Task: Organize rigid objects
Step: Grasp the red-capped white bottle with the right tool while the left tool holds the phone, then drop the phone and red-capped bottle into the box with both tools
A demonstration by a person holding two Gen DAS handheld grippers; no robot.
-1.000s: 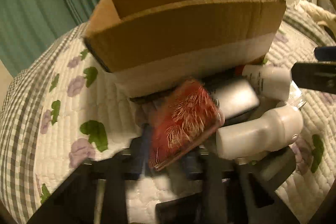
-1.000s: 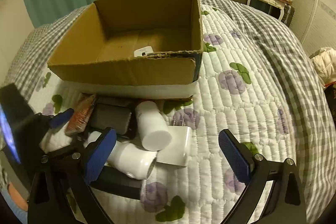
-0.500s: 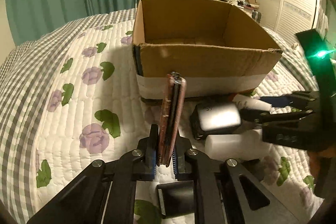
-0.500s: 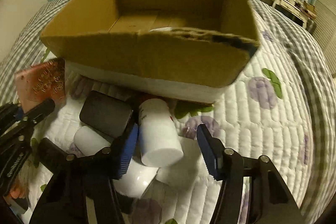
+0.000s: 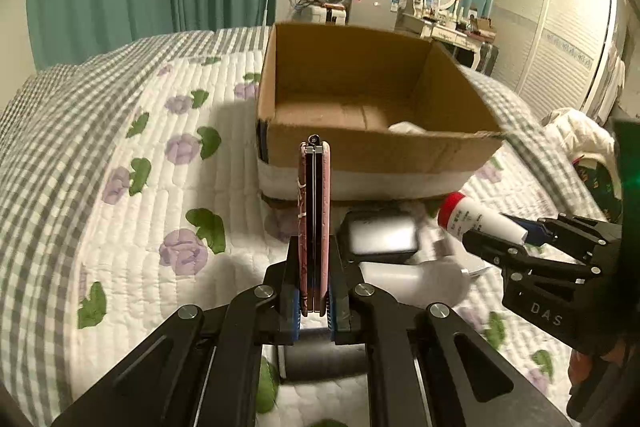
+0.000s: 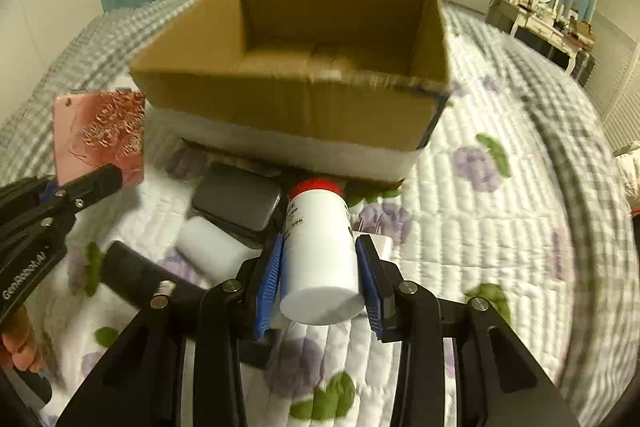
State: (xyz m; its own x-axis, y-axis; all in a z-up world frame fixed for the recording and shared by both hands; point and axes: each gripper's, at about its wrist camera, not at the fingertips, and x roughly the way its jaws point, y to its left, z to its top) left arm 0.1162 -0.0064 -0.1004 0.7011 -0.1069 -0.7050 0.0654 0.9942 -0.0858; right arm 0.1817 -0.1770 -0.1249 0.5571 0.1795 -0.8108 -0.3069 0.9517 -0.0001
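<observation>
Pink and flat, the compact case [image 5: 314, 227] stands on edge in the left gripper [image 5: 314, 311], whose jaws are closed tight on its lower end; it is raised clear of the bed [image 5: 120, 227], just short of the cardboard box [image 5: 380, 151]. Holding it by the thin edges probably keeps its broad patterned face free, so it can be slid over the near wall and let go.

To its right, on the quilt against the foot of the box, lie a dark grey case [image 6: 236, 201], a white bottle [image 6: 210, 251] on its side and a black cylinder [image 6: 136, 277], all touching or nearly so. They look like the things yet to be sorted.

Further right, the right gripper [image 6: 320, 277] has its blue-padded jaws closed on the body of a white red-capped bottle [image 6: 320, 251], cap pointing at the box. Gripping it across the middle likely keeps it from tipping.

Inside the box something pale [image 5: 406, 127] already rests near the front wall. That near wall is what stands in the way: both loads must rise above it, and the two grippers sit close enough that they could collide if they go in together.
</observation>
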